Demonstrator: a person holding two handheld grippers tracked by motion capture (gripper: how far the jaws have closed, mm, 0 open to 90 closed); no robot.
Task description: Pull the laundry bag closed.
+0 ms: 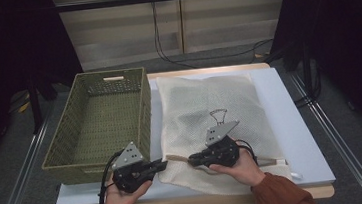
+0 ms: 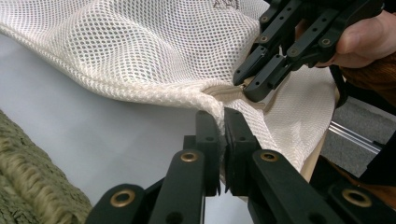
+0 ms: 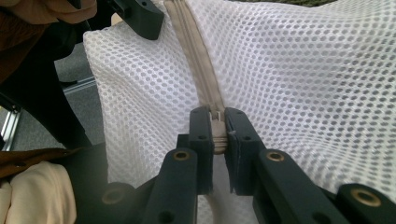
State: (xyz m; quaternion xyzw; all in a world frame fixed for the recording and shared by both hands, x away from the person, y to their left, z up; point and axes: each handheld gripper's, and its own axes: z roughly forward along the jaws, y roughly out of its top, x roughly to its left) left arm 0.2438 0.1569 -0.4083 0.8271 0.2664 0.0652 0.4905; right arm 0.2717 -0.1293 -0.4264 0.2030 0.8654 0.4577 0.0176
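Note:
A white mesh laundry bag (image 1: pixel 209 104) lies flat on the white table top (image 1: pixel 291 121). Its beige zipper (image 3: pixel 196 51) runs along the near edge. My left gripper (image 1: pixel 164 163) is shut on the bag's near left corner, and the left gripper view shows its jaws (image 2: pixel 221 119) pinching the corded hem. Just to its right, my right gripper (image 1: pixel 192 158) is shut on the zipper pull (image 3: pixel 217 128), which sits between its jaws (image 3: pixel 217 116). The two grippers point at each other, a short stretch of zipper (image 1: pixel 177 158) apart.
An olive woven basket (image 1: pixel 142 110) with nothing in it stands to the left of the bag, close behind my left gripper. Metal rails run along both sides of the table. Cables trail on the floor beyond the far edge.

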